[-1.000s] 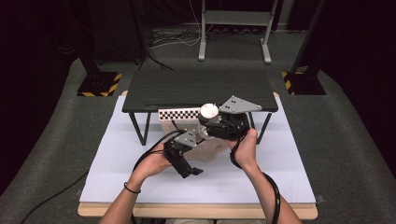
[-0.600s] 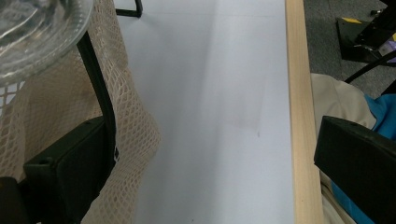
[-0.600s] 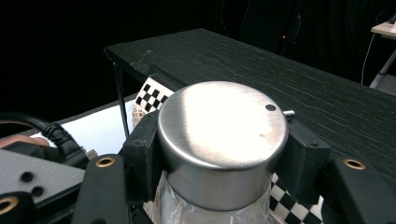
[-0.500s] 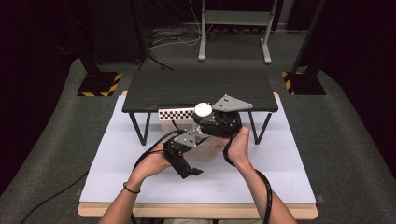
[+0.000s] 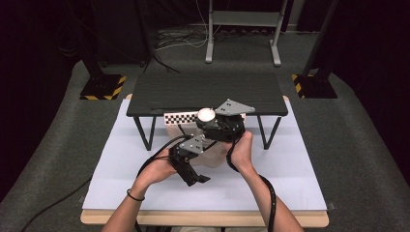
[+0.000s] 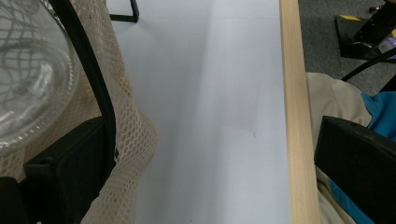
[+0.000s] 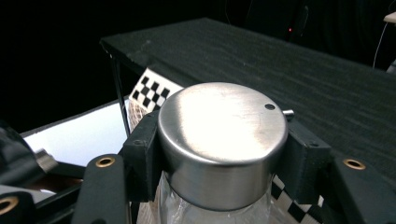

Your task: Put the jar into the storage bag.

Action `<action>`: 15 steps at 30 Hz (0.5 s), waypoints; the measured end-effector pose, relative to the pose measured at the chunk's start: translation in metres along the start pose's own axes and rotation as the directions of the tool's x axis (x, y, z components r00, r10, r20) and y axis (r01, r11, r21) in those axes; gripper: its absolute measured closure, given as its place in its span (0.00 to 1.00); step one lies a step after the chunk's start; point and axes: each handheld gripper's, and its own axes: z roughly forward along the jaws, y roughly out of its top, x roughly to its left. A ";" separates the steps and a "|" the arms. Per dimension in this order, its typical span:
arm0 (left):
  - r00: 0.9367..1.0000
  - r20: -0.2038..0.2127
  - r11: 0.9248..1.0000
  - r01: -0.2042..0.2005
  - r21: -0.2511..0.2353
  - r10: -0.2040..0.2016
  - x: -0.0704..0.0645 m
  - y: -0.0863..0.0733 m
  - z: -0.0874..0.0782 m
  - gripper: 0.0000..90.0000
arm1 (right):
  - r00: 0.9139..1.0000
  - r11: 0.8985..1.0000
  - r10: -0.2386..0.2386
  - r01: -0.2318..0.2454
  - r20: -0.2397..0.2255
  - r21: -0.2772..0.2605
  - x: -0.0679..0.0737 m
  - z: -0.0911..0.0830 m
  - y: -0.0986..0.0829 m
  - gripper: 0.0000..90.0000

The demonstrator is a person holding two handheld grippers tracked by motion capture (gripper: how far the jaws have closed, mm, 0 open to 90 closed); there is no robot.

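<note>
A glass jar [image 6: 28, 84] with a brushed metal lid [image 7: 222, 135] sits inside a beige mesh bag [image 6: 130, 140]. My right gripper [image 7: 219, 156] is shut on the lid, one pad on each side of it. In the high view the lid [image 5: 206, 115] shows just in front of the black table, with the right gripper [image 5: 209, 121] around it and the mesh bag [image 5: 212, 155] hanging below. My left gripper [image 5: 196, 178] is lower and to the left, pointing down toward the mat. In its own view the left gripper [image 6: 210, 186] is open, and the mesh and a black strap [image 6: 100, 93] lie against one jaw.
A low black table [image 5: 208, 89] stands across the far half of the white mat [image 5: 300, 179]. A checkerboard marker [image 5: 179, 117] sits under its front edge. The wooden table edge [image 6: 294, 140] runs beside the mat. Stands with striped bases [image 5: 102, 87] stand on the floor behind.
My right gripper has carried the lidded jar a little to the left. The left gripper has stayed almost in place.
</note>
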 end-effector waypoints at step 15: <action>1.000 0.012 1.000 0.006 -0.009 -0.006 0.001 -0.001 -0.001 0.00 | 0.999 0.997 0.039 -0.039 -0.004 0.065 -0.005 0.013 -0.031 0.44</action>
